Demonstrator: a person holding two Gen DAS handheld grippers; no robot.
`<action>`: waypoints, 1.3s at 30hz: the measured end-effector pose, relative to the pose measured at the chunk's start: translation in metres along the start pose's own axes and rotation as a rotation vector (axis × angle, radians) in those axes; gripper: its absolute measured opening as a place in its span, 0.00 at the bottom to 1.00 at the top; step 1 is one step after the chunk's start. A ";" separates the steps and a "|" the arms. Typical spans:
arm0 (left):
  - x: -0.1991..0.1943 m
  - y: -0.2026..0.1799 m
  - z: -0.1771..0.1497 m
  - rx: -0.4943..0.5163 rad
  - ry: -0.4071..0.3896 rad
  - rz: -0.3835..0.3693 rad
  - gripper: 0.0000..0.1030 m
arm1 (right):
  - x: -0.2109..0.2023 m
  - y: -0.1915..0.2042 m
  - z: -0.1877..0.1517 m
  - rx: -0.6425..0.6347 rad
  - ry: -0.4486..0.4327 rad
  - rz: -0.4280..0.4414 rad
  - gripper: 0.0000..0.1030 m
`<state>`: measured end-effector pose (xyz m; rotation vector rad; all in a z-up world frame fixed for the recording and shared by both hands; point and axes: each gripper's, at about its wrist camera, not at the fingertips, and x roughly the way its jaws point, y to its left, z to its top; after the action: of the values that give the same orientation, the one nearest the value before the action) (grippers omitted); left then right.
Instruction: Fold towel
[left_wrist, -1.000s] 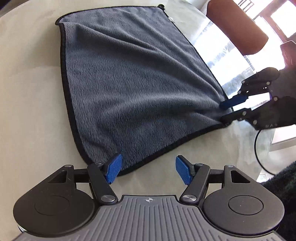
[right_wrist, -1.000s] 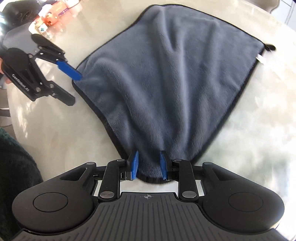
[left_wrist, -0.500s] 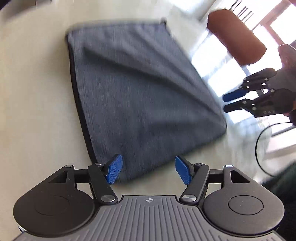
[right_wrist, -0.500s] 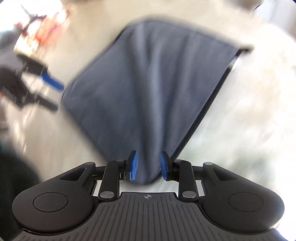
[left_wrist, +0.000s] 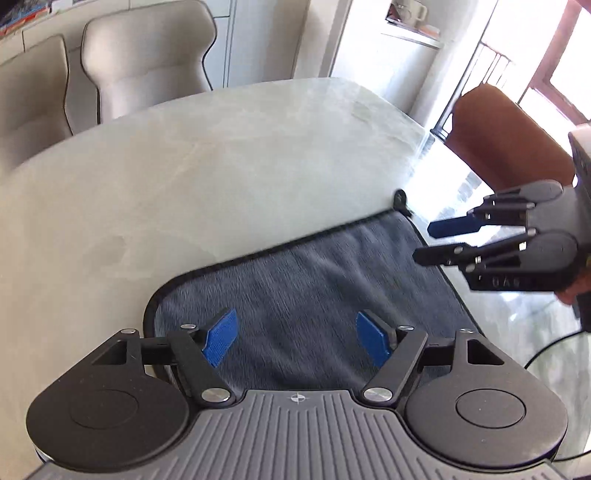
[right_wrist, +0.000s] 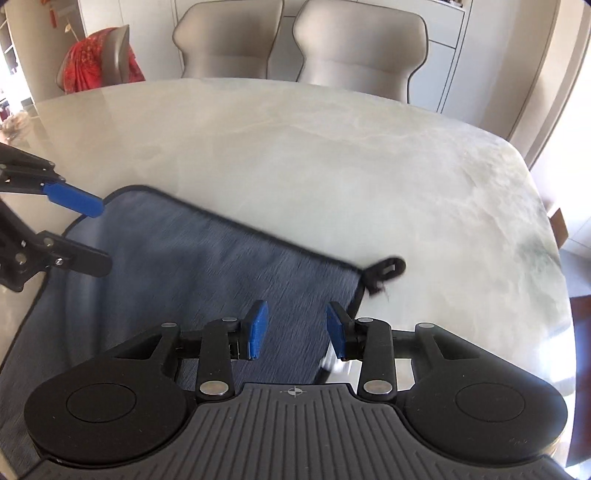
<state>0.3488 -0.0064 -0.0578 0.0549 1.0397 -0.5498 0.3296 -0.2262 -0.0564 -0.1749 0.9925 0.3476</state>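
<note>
Left wrist view: left gripper (left_wrist: 297, 339) spread wide, empty, above towel (left_wrist: 314, 280).
Right gripper (right_wrist: 295, 328): parted moderately, gripping nothing, over towel's far edge.

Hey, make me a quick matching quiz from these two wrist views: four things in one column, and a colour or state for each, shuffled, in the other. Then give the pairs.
Things:
1. towel
2. hanging loop
3. table
4. left gripper

Colours or states:
A. pale marble
B. open, over the cloth
C. grey-blue with dark trim
D. black, at the towel's far corner

Pairs: 1-C, 2-D, 3-A, 4-B
</note>
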 end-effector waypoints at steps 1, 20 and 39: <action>0.006 0.004 0.001 -0.013 0.009 -0.008 0.74 | 0.002 -0.002 0.000 -0.002 0.002 -0.002 0.35; 0.032 0.009 0.010 0.043 0.022 0.115 0.86 | 0.056 -0.033 0.023 -0.017 0.009 -0.159 0.75; 0.013 0.016 -0.018 -0.033 -0.015 0.106 0.92 | 0.016 -0.020 -0.017 0.110 -0.051 -0.145 0.48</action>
<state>0.3464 0.0079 -0.0811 0.0765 1.0248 -0.4357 0.3315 -0.2462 -0.0796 -0.1371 0.9404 0.1640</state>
